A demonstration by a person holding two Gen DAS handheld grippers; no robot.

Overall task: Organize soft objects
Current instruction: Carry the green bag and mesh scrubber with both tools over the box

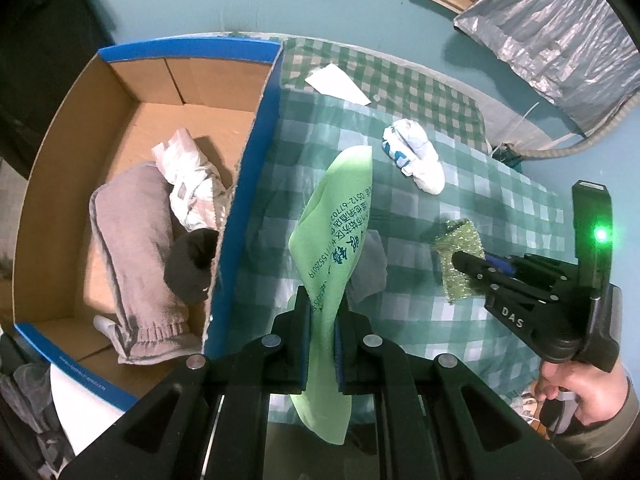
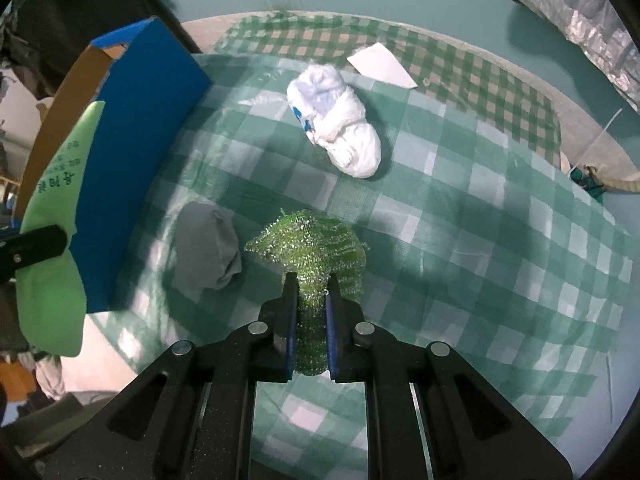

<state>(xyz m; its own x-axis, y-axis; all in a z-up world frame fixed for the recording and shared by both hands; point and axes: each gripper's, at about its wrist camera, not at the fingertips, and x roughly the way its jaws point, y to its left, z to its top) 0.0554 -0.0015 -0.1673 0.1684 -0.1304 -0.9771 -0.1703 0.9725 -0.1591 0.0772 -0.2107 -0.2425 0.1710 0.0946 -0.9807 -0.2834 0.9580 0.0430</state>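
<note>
A: Where is there room to pass?

B: The checked worktop (image 2: 460,240) lies bare on its right half. Near the middle, a grey cloth (image 2: 208,248) sits just beside the box, and a white bundle (image 2: 340,128) lies farther back, with white paper (image 2: 380,65) behind it.

A: And the box (image 1: 244,184)?

B: Its blue wall stands upright along the worktop's left. Inside, a grey towel (image 1: 132,256), a white cloth (image 1: 188,180) and a dark sock (image 1: 192,264) crowd the near side; the far corner is bare cardboard.

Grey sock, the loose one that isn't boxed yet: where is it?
The grey sock lies on the checked cloth, between the blue box wall and the green scrubber held in the right tongs.
</note>
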